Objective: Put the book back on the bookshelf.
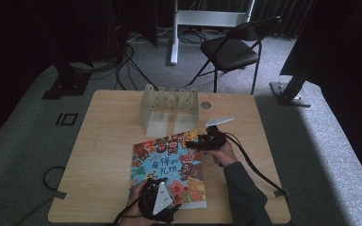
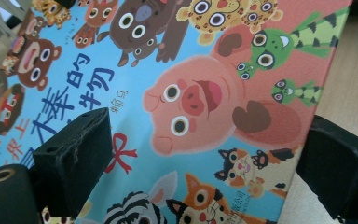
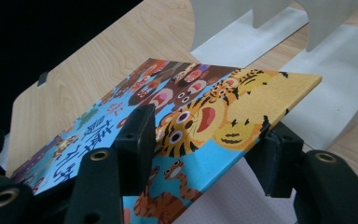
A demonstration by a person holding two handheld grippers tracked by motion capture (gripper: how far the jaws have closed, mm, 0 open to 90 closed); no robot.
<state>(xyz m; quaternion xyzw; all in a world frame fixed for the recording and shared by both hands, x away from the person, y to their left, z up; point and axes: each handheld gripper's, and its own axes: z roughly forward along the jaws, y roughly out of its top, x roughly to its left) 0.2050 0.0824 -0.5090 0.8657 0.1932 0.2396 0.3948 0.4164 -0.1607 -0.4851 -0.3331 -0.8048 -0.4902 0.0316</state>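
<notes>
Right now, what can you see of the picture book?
The picture book is a thin hardcover, closed, its blue cover crowded with cartoon animals and Chinese title characters. It sits near the front of the wooden table. The right hand-held gripper straddles its lifted far corner; the left hand-held gripper straddles its near edge.

The high view is dim, its edges sinking into black. The two gripper views are brighter, with the near jaws soft and slightly blurred.
</notes>
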